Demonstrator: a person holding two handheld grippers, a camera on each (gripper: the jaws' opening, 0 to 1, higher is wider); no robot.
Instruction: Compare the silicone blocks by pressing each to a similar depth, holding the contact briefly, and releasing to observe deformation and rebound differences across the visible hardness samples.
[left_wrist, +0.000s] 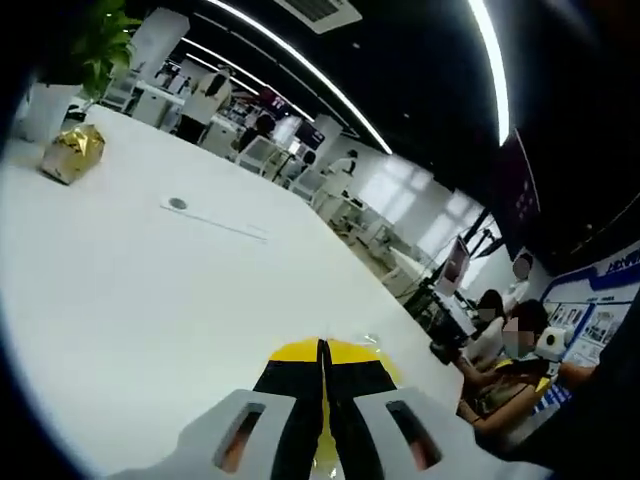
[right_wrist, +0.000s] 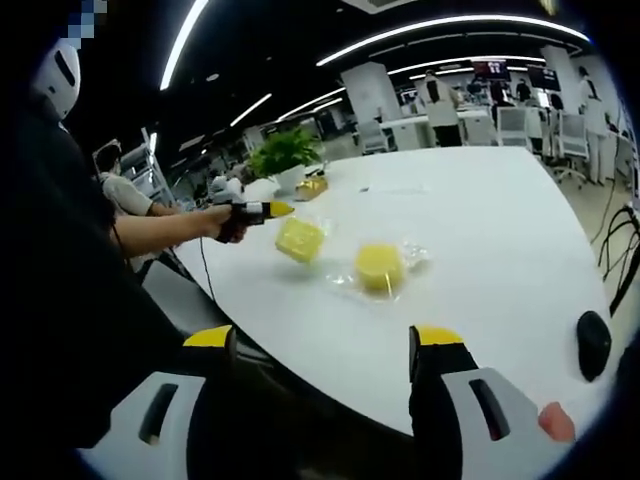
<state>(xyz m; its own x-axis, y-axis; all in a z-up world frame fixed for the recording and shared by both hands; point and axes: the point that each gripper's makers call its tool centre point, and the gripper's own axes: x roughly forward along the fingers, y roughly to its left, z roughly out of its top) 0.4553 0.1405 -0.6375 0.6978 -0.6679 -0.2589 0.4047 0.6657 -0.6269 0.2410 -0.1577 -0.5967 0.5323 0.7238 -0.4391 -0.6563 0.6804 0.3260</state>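
Note:
Two yellow silicone blocks lie in clear plastic on the white table (right_wrist: 500, 230): one tilted block (right_wrist: 300, 240) to the left and one flatter block (right_wrist: 380, 266) beside it. My left gripper (left_wrist: 323, 347) is shut, its black jaws pressed together with yellow tips; yellow and a bit of clear plastic (left_wrist: 376, 342) show just past them. In the right gripper view, the left gripper (right_wrist: 278, 209) is held by a hand, tip just above the tilted block's upper left edge; contact is unclear. My right gripper (right_wrist: 323, 338) stands open and wide at the near table edge, nothing between its jaws.
A potted plant (right_wrist: 285, 152) and a gold-wrapped object (right_wrist: 312, 186) stand at the far side; both appear again as plant (left_wrist: 95, 45) and gold object (left_wrist: 73, 152). A black mouse (right_wrist: 593, 343) lies near the right edge. Seated people (left_wrist: 500, 350) are beyond the table.

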